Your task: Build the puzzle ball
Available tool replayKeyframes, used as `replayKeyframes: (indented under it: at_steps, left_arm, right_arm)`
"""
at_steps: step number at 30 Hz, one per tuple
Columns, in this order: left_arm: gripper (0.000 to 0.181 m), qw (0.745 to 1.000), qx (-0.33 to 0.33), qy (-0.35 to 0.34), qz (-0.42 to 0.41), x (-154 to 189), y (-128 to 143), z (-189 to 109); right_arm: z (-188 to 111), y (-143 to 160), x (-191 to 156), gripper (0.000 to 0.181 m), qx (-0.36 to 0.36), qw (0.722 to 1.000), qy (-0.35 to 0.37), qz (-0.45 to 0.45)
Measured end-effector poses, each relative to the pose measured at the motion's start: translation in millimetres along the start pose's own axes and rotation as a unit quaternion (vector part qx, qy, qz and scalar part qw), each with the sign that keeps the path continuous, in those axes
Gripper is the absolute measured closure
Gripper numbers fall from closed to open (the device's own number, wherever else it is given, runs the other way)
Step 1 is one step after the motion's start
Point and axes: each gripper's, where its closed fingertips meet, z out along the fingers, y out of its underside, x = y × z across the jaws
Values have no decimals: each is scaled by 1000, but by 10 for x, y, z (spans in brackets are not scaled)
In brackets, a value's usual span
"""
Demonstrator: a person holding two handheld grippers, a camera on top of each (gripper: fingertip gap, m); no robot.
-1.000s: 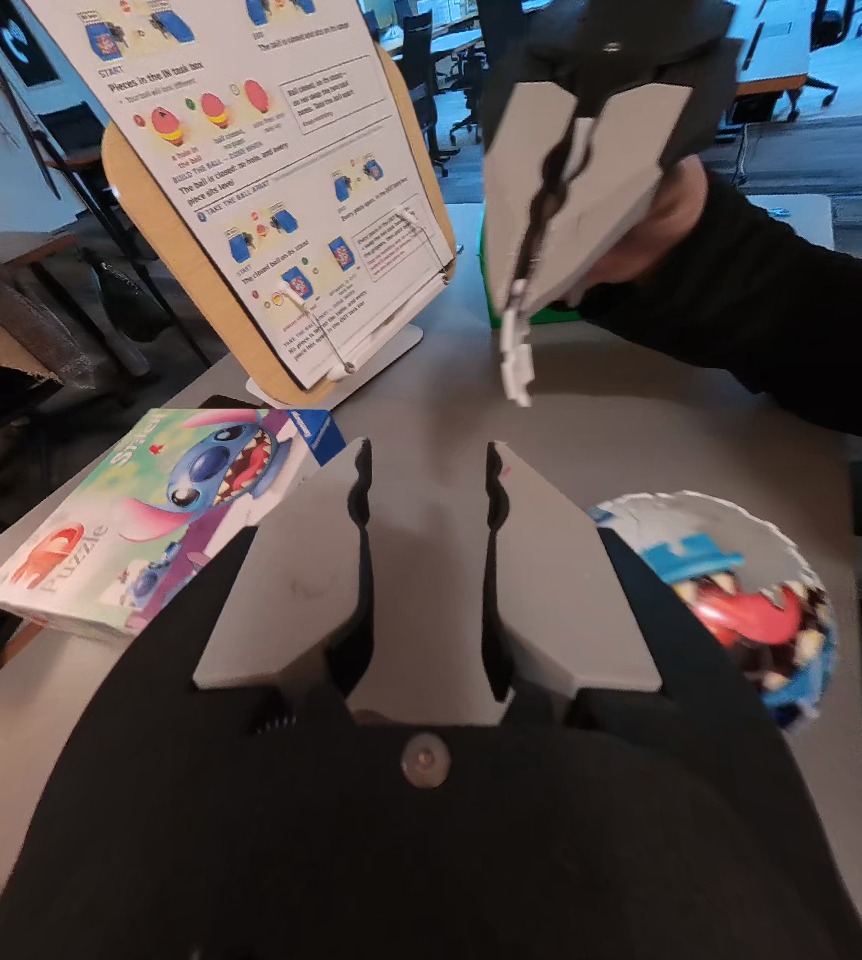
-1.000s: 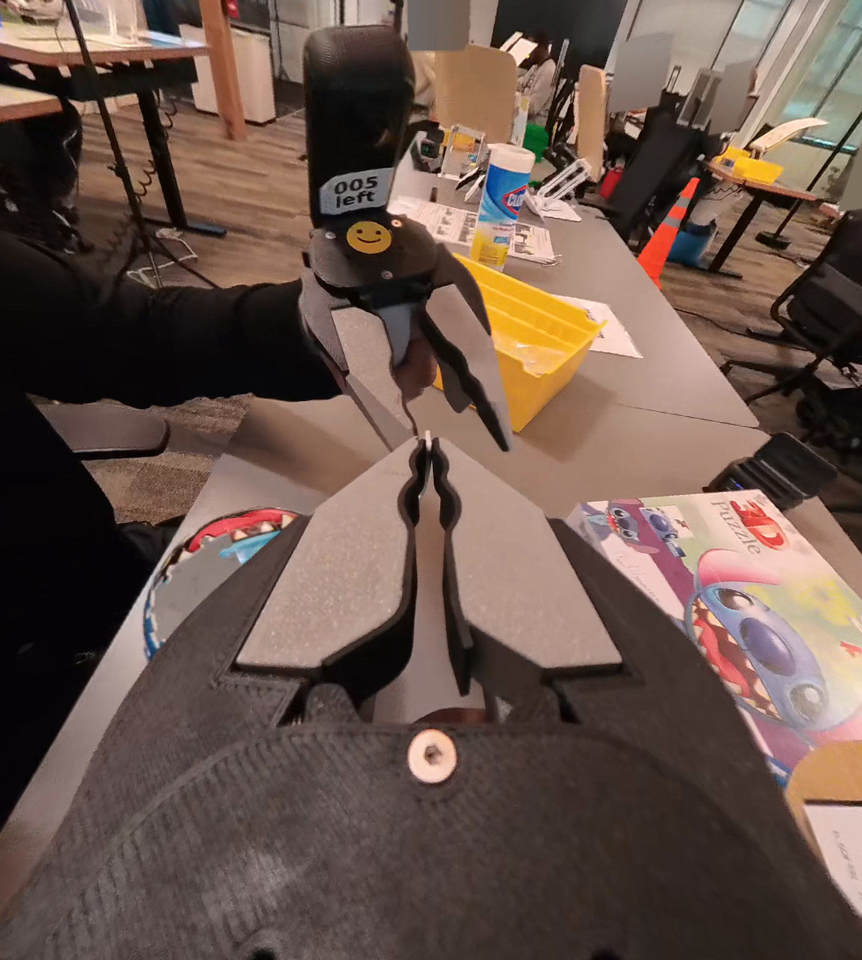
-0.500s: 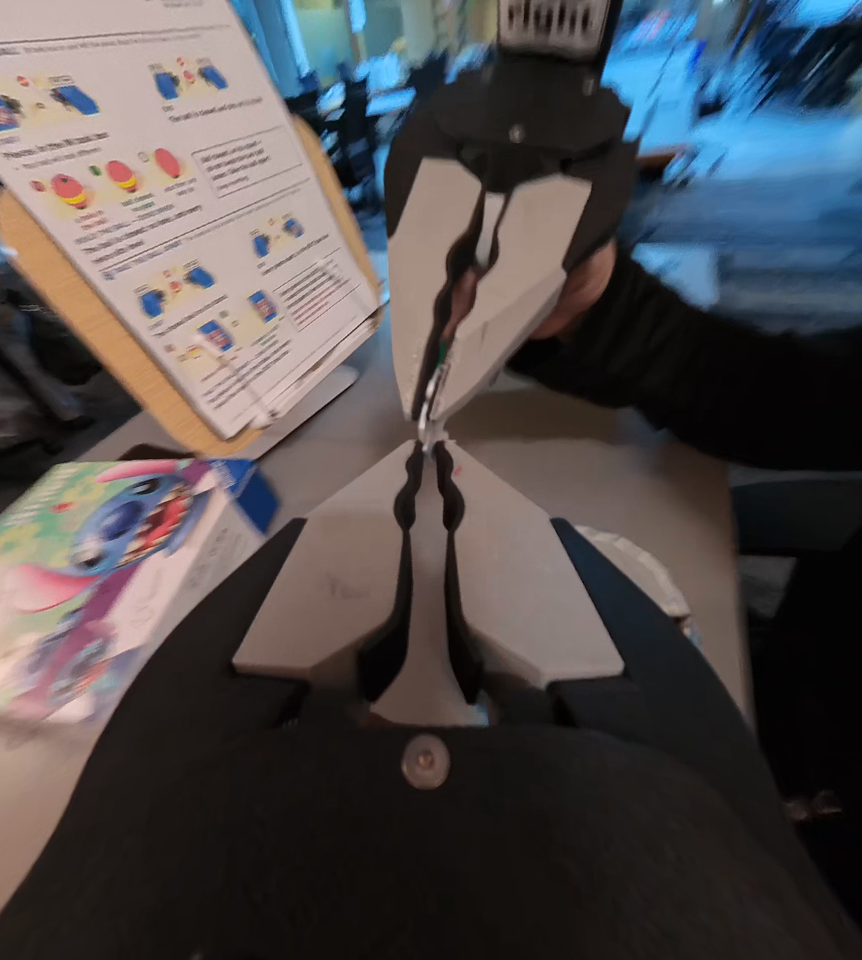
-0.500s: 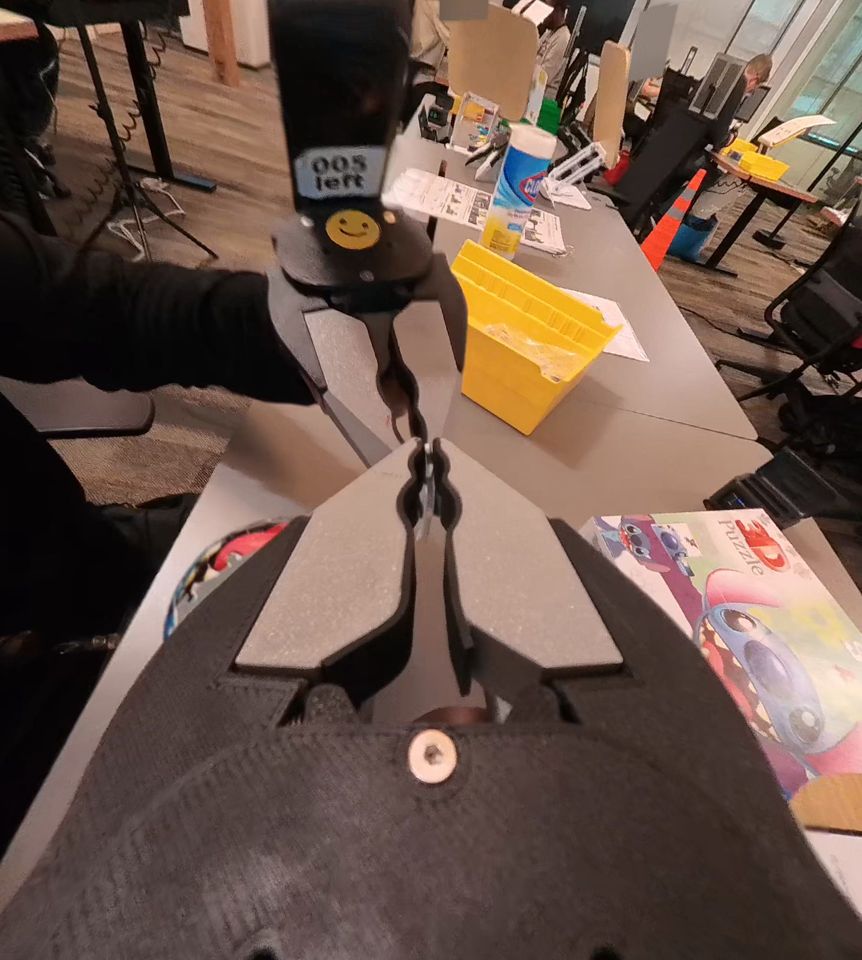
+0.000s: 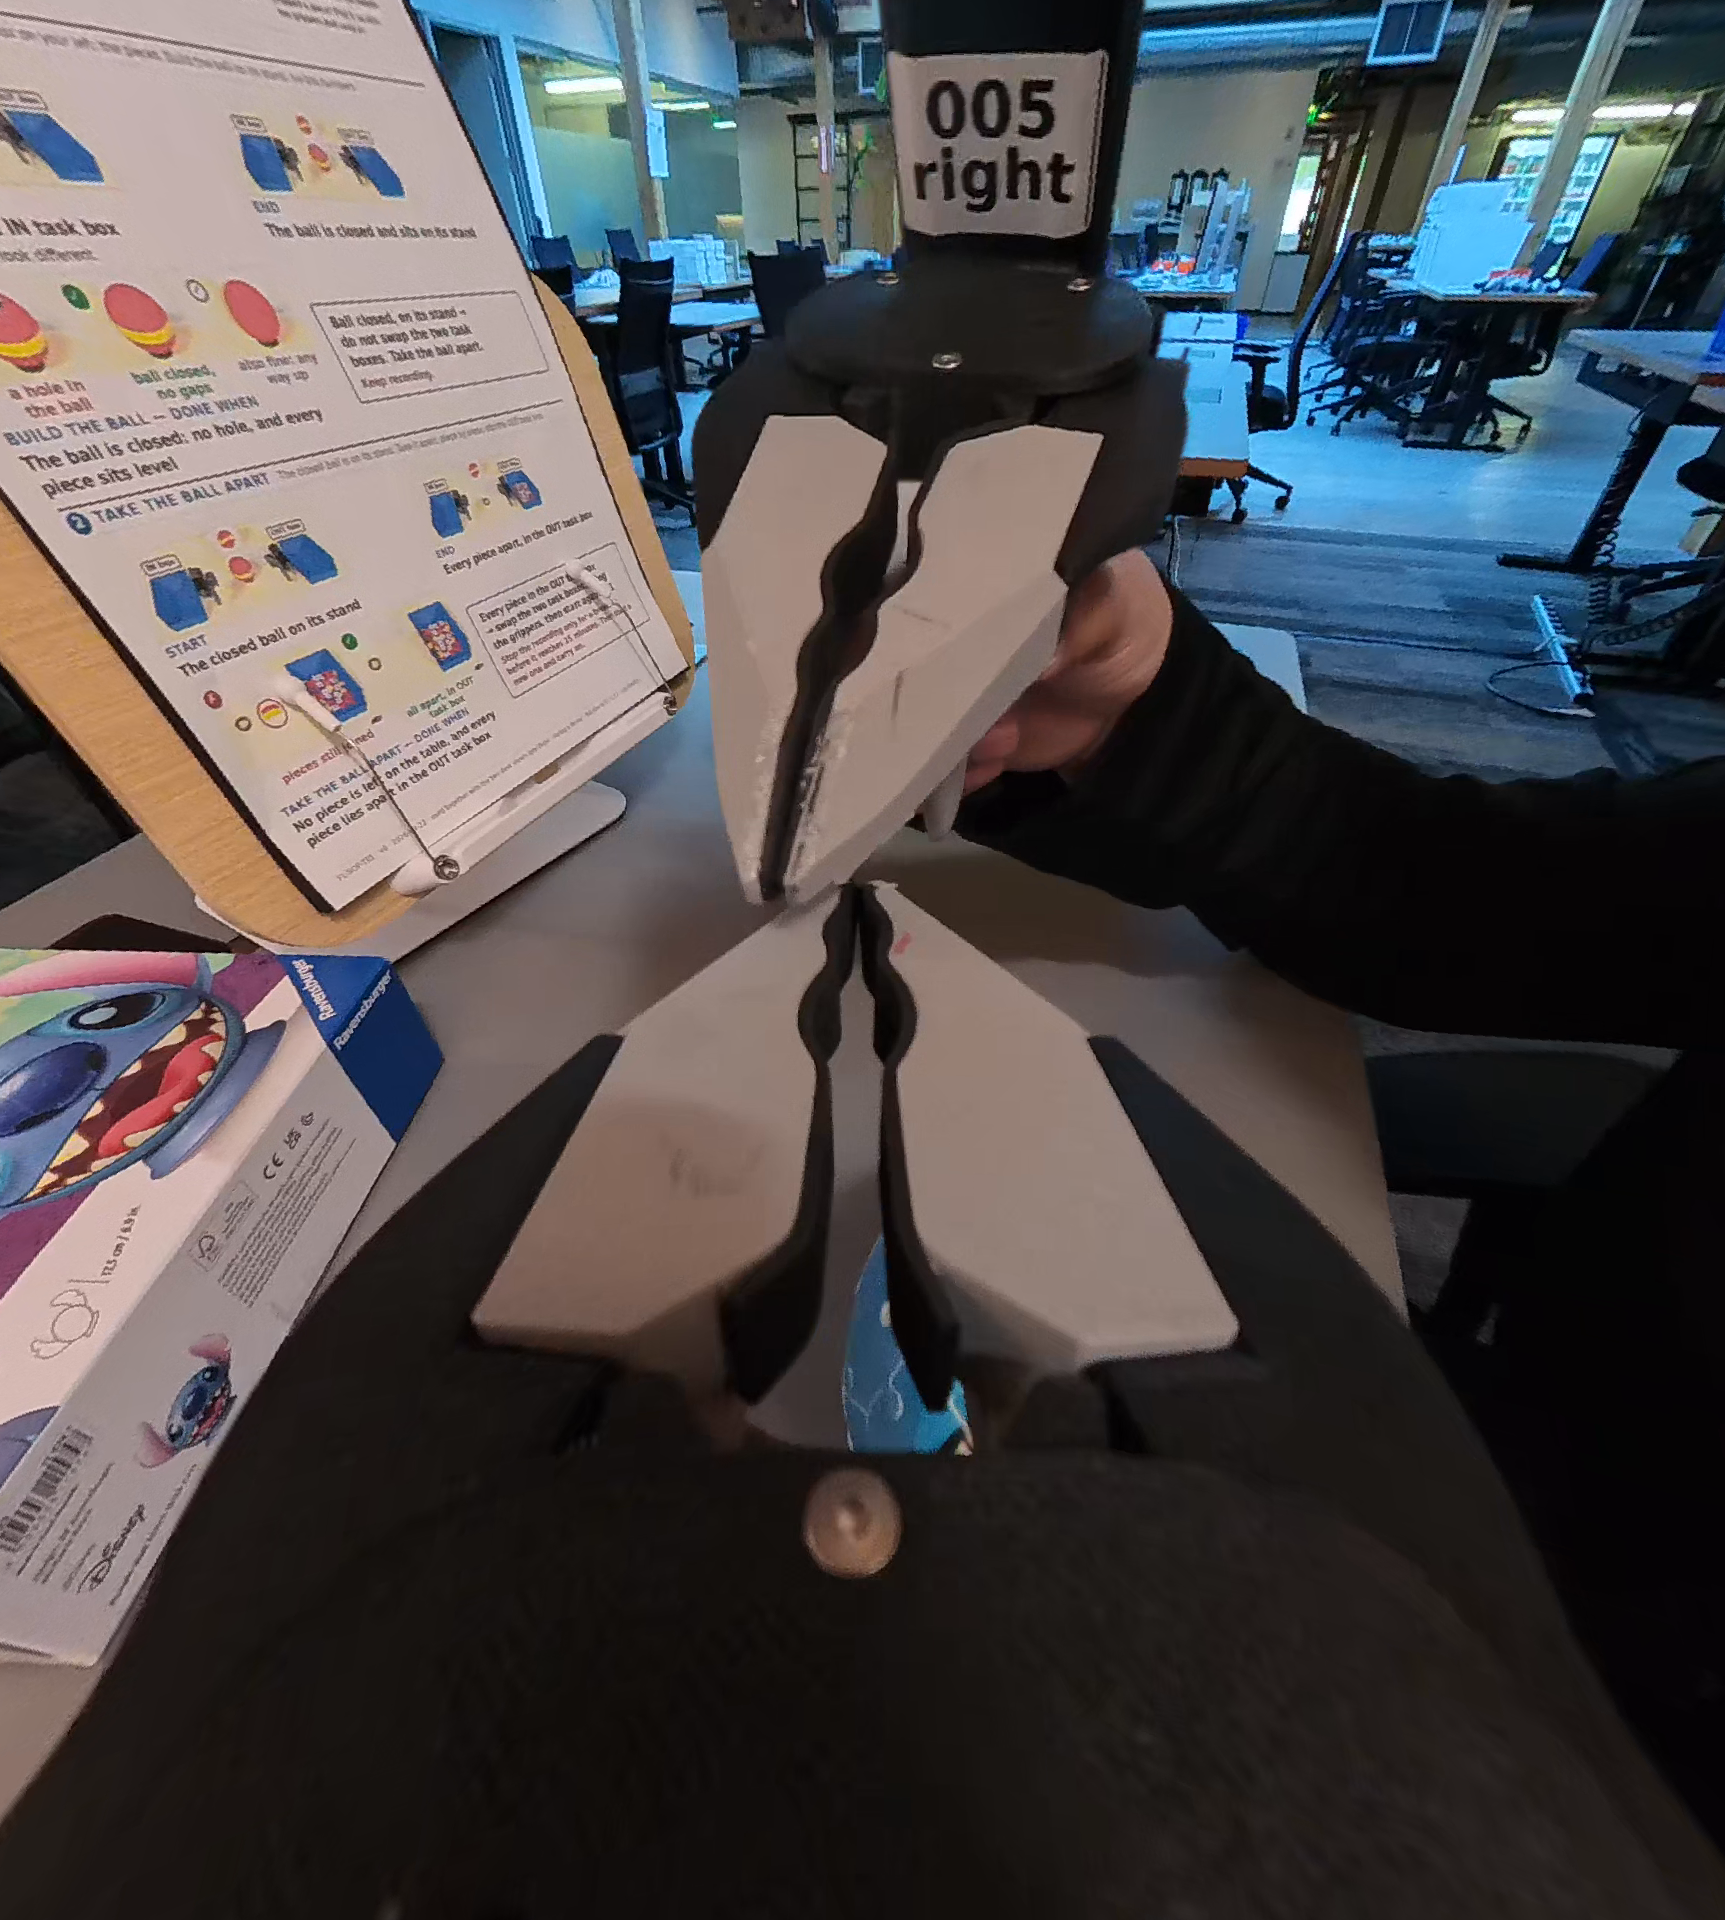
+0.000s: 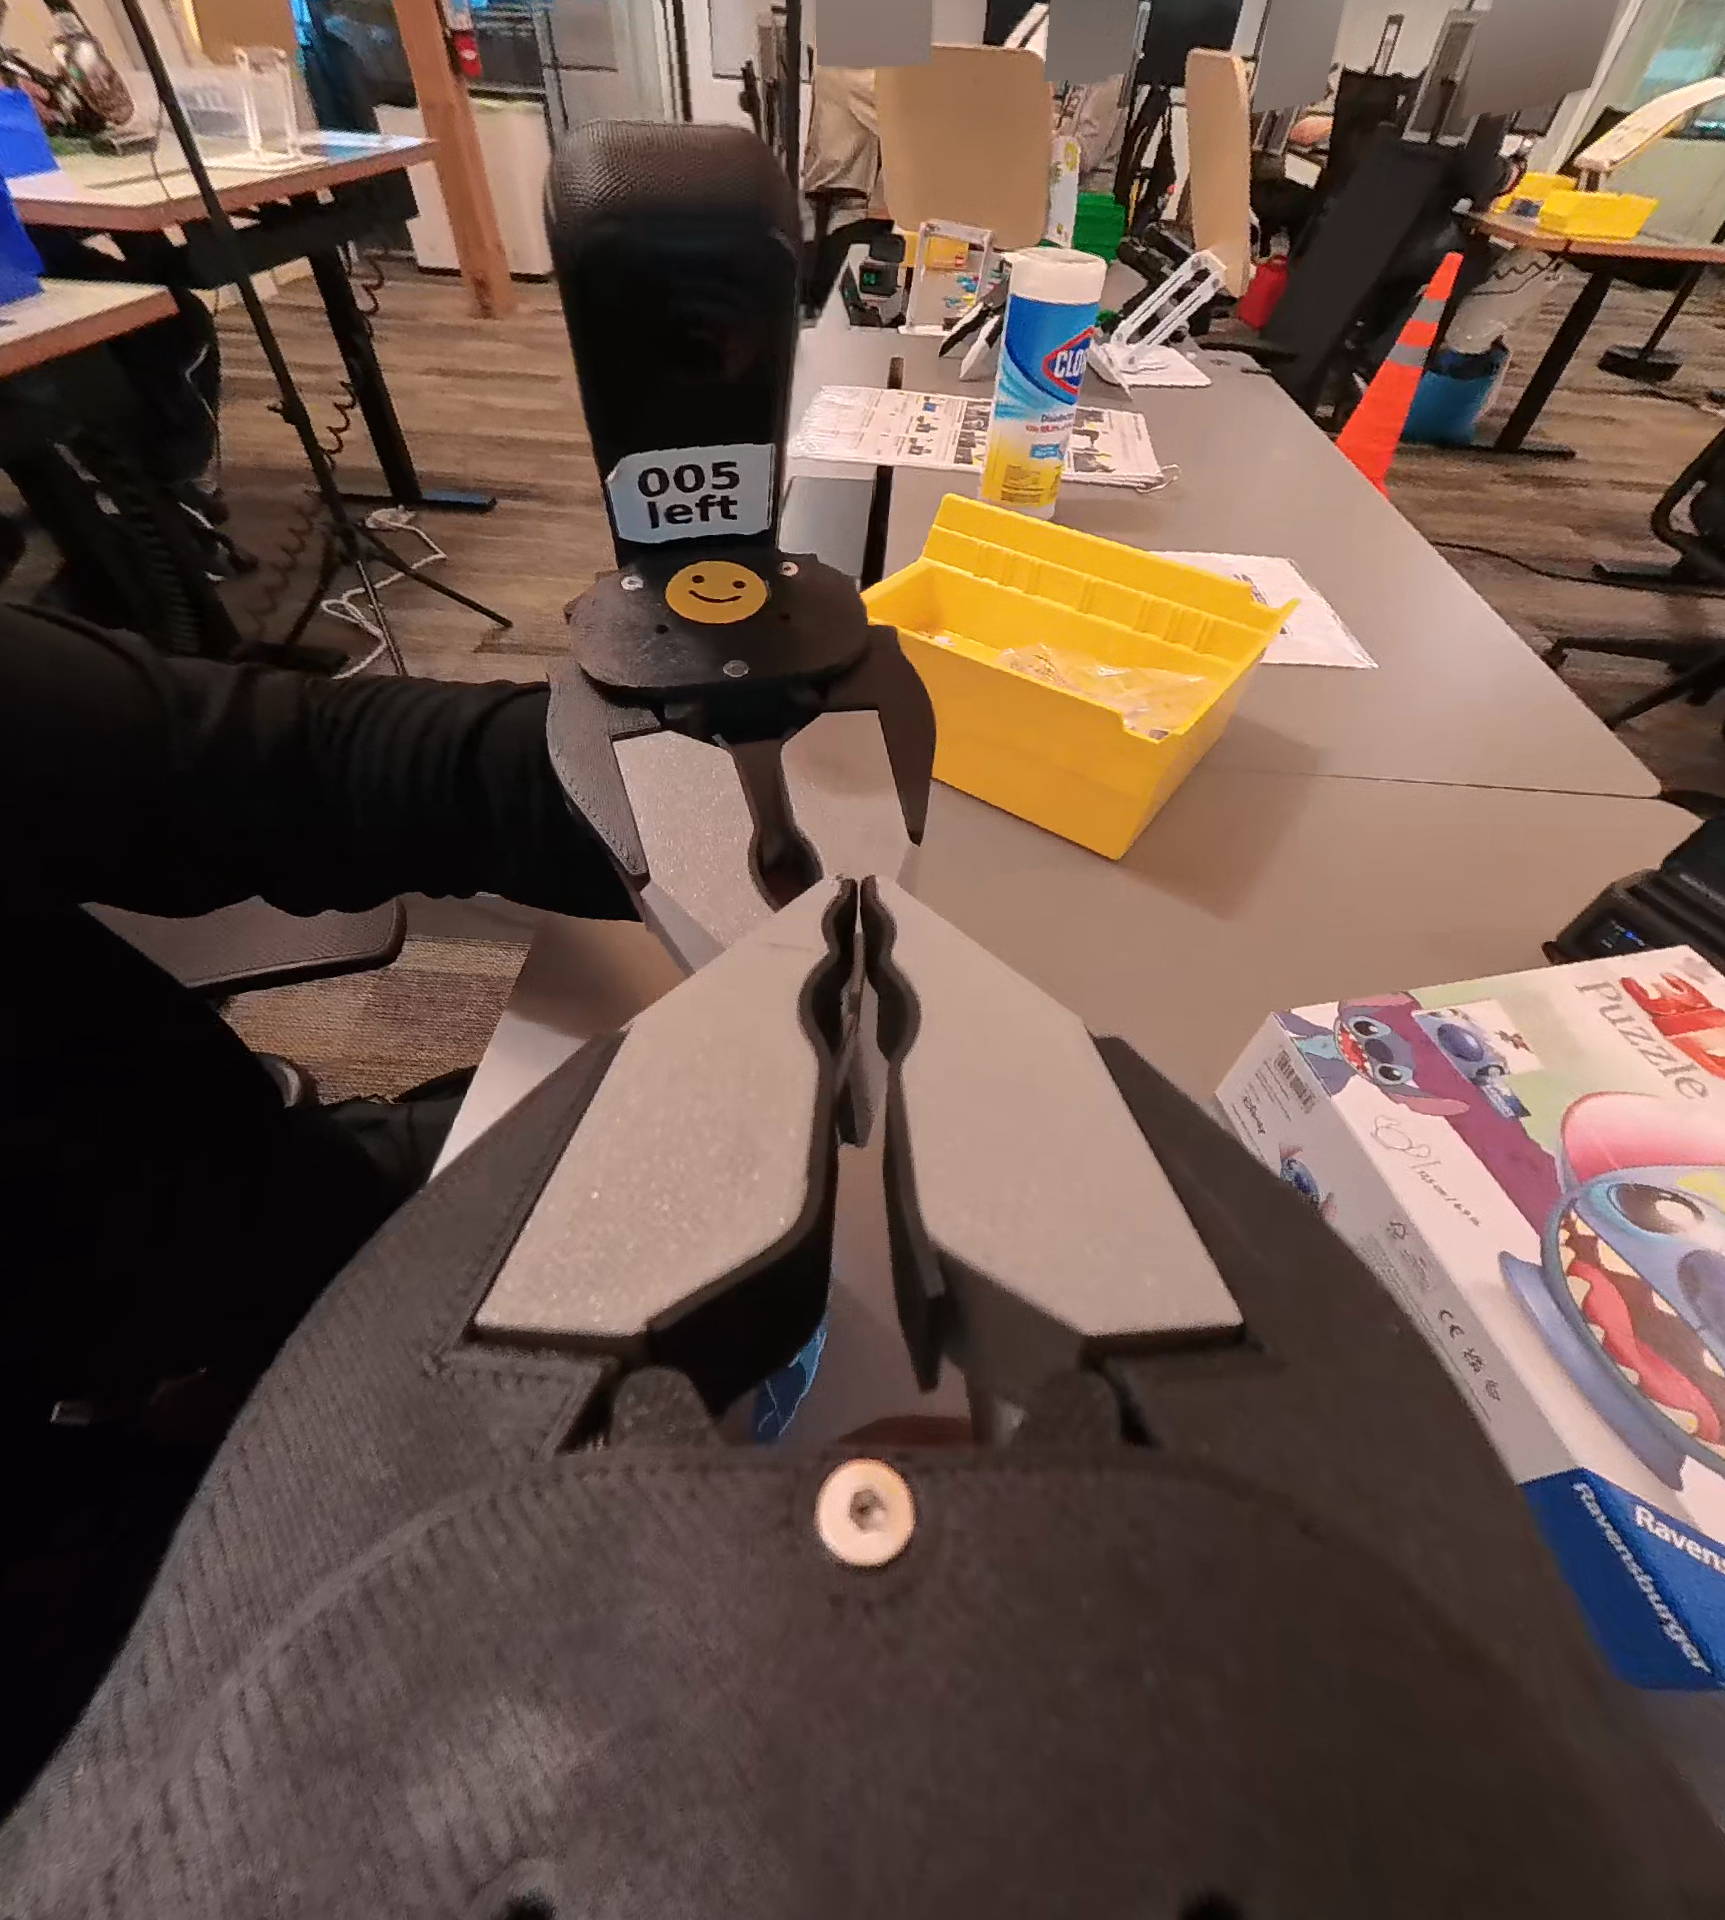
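Both grippers are up off the table (image 5: pixel 577 956) now, nose to nose, just beside the puzzle box (image 5: pixel 110 1195). The right gripper (image 6: pixel 858 896) is pinched down to a sliver, and there's a thin puzzle piece (image 6: pixel 850 1060) standing edge-on between its fingers. That's its load. The left gripper (image 5: pixel 858 909) is drawn in just as narrow, tips right against the other's. A pale crumb of something shows where they meet, but whether the left has any bite on the piece, I can't tell from here.

The puzzle ball (image 5: pixel 884 1351) itself is down beside the box, almost straight under the two grippers. Only a strip of blue peeks through the gap between the left fingers, so how much of it is built I can't say.

Reckon that piece weighs next to nothing: thin, hard, curved plastic, glossy on the printed face, so it'll want to swivel or squirt out of a flat pinch. Best hold looks to be across the two faces, well in from the edge, leaving the tabs clear to slot in. The ball's likely a hollow shell that's light, rolls easily and may pop apart if squeezed, so steady it low at the rim, gently.

The instruction board (image 5: pixel 266 468) stands beyond the box, out of the way.
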Motion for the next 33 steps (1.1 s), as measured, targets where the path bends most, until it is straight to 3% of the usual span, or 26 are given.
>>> replayKeyframes:
  at_steps: [7, 12, 16, 19, 23, 25, 33]
  left_arm:
    - [168, 997, 57, 22, -41, 11, -182, -108]
    - [181, 995, 71, 36, -65, 13, -218, -88]
    - [181, 992, 88, 39, -77, 0, -248, -119]
    - [181, 987, 111, 25, -109, -100, -289, -178]
    - [181, 984, 134, 5, -115, -200, -339, -236]
    - [181, 984, 135, 7, -117, -187, -339, -218]
    - [181, 988, 110, -4, -110, -156, -265, -183]
  right_arm:
    - [-37, -103, -24, 181, 46, 997, -42, 49]
    - [7, -120, -83, 181, 55, 995, -60, 58]
    - [-125, -167, -4, 173, 58, 996, -38, 52]
    - [-281, -174, 48, 177, 60, 997, -28, 42]
    - [-294, -129, 116, 173, 50, 997, -11, 51]
    - [-255, -125, 136, 181, 54, 997, -7, 54]
    - [-192, -66, 110, 181, 26, 998, 0, 51]
